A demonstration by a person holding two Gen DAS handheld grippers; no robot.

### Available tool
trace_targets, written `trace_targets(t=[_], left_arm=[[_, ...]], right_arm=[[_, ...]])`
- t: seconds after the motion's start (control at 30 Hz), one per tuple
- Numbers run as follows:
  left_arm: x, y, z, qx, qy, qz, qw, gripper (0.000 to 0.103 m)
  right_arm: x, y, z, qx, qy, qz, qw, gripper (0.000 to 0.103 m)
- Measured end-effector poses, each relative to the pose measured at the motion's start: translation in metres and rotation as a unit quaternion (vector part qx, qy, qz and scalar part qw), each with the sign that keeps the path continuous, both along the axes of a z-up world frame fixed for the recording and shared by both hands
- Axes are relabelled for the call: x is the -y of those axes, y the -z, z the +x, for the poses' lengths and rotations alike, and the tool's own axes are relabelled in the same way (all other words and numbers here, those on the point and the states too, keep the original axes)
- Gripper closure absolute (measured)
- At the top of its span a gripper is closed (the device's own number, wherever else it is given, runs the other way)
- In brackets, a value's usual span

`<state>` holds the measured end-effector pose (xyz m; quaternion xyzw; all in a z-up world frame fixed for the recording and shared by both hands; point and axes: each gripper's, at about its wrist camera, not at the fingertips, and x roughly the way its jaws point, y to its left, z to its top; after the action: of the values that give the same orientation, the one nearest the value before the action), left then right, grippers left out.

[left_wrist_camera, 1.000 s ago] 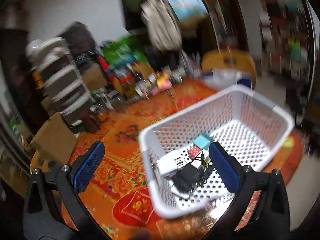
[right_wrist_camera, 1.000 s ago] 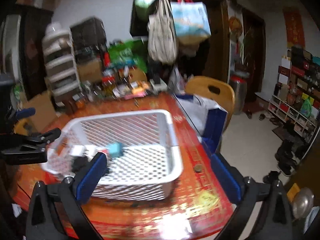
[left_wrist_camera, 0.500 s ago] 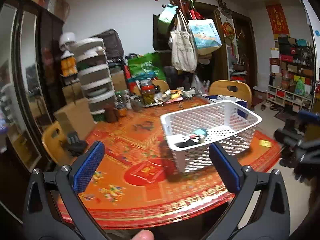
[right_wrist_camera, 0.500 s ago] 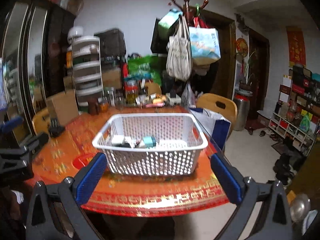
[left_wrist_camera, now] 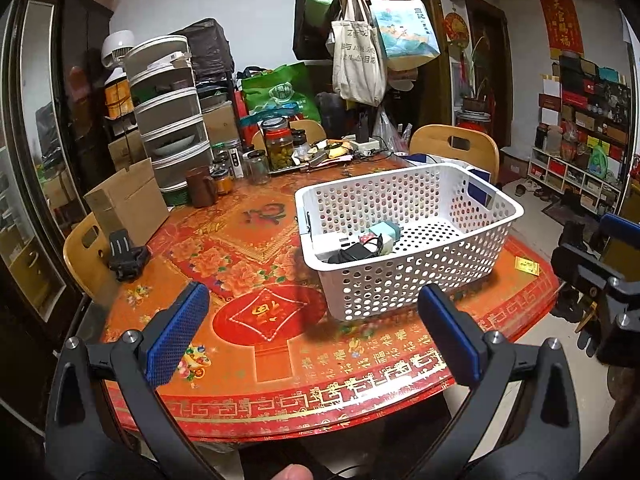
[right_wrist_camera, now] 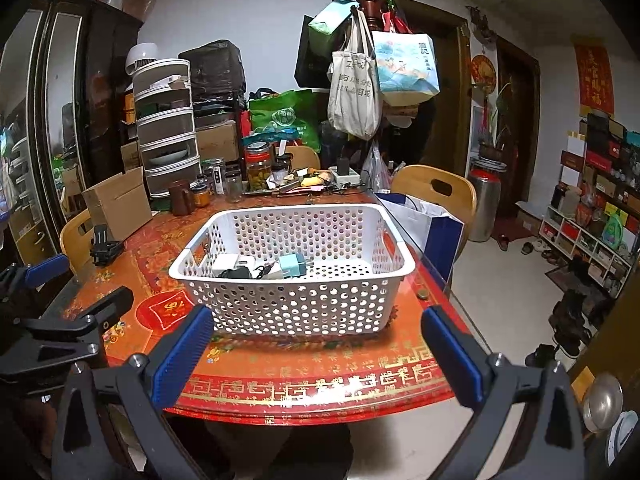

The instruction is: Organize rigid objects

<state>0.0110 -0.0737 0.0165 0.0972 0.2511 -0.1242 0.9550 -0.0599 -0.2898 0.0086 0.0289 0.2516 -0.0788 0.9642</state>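
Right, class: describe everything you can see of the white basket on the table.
The basket is white, rectangular and looks like plastic, with round holes through its walls and floor, a rolled rim and a cut-out handle at one end. It stands upright on the red patterned table, near the right edge. Small items are piled at one end: a teal block, white adapters and a black charger with cable. Neither gripper touches it.

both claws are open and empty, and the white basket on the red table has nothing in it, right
Not quite. The white basket holds items: a teal block, a white box and black cables, seen in the right wrist view. Both the left claw and the right claw are open and empty.
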Motion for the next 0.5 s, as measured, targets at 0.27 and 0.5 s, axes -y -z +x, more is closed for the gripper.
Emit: trace_targets(t=[0.27, 0.5], left_arm=[[-0.0037, 0.0019, 0.0023, -0.011, -0.001, -0.008, 0.9999, 0.000], [-0.0032, 0.0034, 0.0032, -0.014, 0.000, -0.008, 0.9999, 0.000]], right_arm=[[-0.0022, 0.0023, 0.0028, -0.005, -0.004, -0.001, 1.000, 0.000], [-0.0037, 0.0028, 0.0022, -0.005, -0.008, -0.002, 1.000, 0.000]])
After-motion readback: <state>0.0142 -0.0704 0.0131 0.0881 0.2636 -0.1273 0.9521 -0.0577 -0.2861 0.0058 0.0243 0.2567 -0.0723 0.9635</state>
